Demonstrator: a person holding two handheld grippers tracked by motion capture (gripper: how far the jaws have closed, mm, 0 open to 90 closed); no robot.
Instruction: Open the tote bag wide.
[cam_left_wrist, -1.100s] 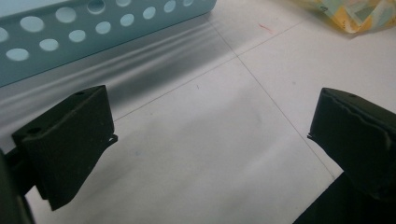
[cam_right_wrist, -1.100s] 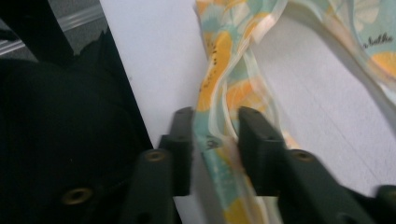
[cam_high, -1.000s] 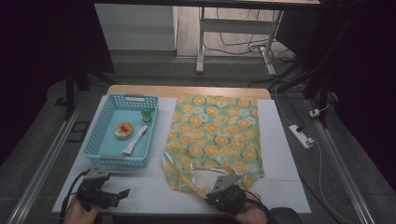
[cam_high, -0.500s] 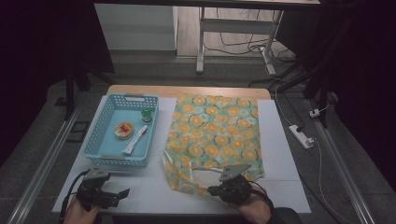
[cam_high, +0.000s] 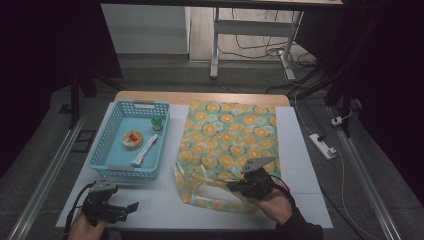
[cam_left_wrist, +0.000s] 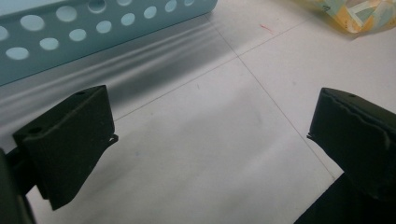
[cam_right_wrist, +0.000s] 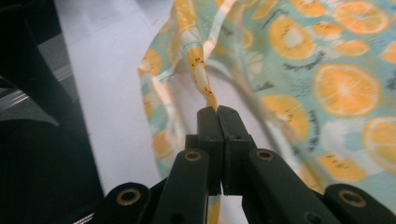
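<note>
At lower left the left hand-held gripper (cam_high: 131, 206) rests wide open and empty on the counter (cam_high: 165, 200) below the basket (cam_high: 111, 131). At lower centre the right hand-held gripper (cam_right_wrist: 216, 109) has just clamped fully onto the bag (cam_high: 230, 135) handle (cam_right_wrist: 201, 65) and raised it, so the bag is likely ready for opening.

Table lit from above, surroundings dark; close fabric slightly blurred

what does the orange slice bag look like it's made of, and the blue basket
Orange-slice bag: probably thin printed fabric, matte; its handle bends limply from the shut right gripper.
Blue basket: likely moulded plastic, smooth with slight sheen; rigid walls with regular round holes.
</note>
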